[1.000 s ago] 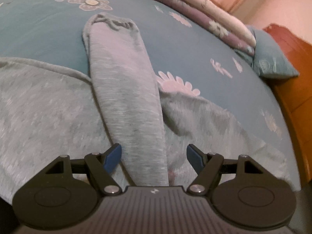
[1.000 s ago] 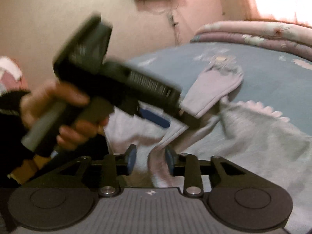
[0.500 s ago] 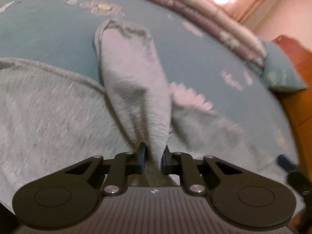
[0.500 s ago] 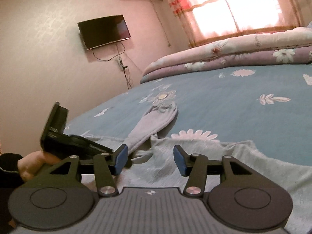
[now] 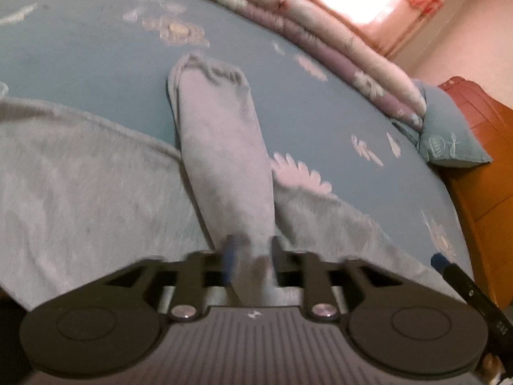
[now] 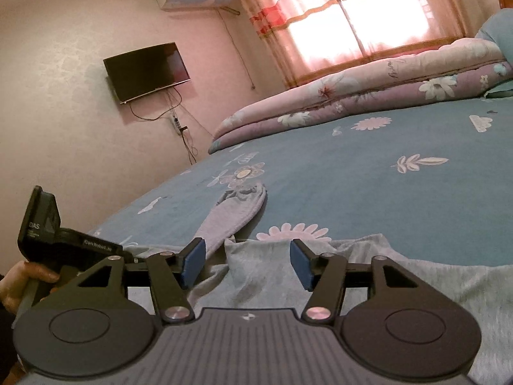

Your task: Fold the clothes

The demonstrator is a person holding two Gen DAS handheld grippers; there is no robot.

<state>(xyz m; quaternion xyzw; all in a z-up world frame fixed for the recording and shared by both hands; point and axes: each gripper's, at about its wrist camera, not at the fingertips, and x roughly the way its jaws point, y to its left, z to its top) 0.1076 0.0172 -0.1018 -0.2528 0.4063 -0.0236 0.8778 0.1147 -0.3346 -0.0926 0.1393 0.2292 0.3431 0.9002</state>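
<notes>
A grey long-sleeved garment (image 5: 80,192) lies spread on the blue flowered sheet (image 5: 80,64). Its sleeve (image 5: 221,134) stretches away from me, cuff at the far end. My left gripper (image 5: 252,256) straddles the near, narrow end of the sleeve. Its jaws are opening, the cloth is still between them, and the picture is blurred there. My right gripper (image 6: 247,263) hovers over the garment's body (image 6: 416,288) to the right of the sleeve (image 6: 231,218). Its jaws are opening with nothing between them. A hand (image 6: 19,279) holds the left gripper's body at the left edge.
A rolled floral quilt (image 6: 368,96) runs along the far side of the bed. A blue pillow (image 5: 449,134) and a wooden headboard (image 5: 481,166) bound the right side. A wall television (image 6: 146,70) and a curtained window (image 6: 368,16) lie beyond.
The left jaws closed on the sleeve's near end, then widened again, and the gripper rose slightly. The right gripper swung from facing the left gripper towards the bed, its jaws spreading.
</notes>
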